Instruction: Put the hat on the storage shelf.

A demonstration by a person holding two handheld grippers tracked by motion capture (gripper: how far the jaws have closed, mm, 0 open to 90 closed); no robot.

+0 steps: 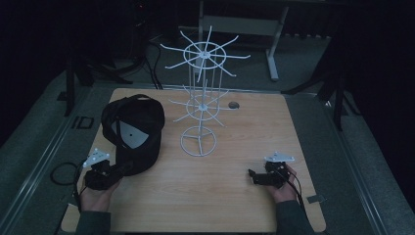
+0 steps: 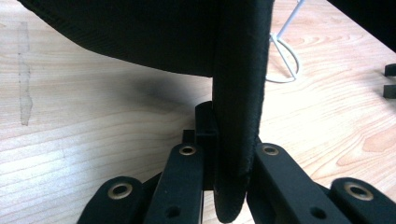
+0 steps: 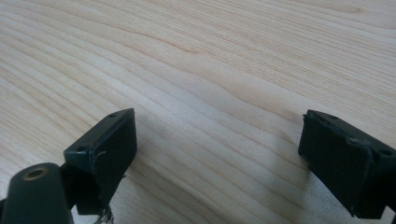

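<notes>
One gripper, the left gripper (image 2: 224, 186), pinches the black cap's (image 1: 134, 125) brim near the desk's (image 1: 235, 196) left edge, so lift gently toward the white rack (image 1: 201, 98), probably hooking a prong, while the right gripper (image 3: 217, 158) waits wide open.

Black grippers (image 1: 128, 166), grey plates, dark sleeves

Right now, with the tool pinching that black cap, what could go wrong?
1. The left tool grips only the black cap's brim edge, so the cap might slip out or swing.
2. The white wire rack stands close beside the cap; a swinging cap could snag its thin hooks or tip it.
</notes>
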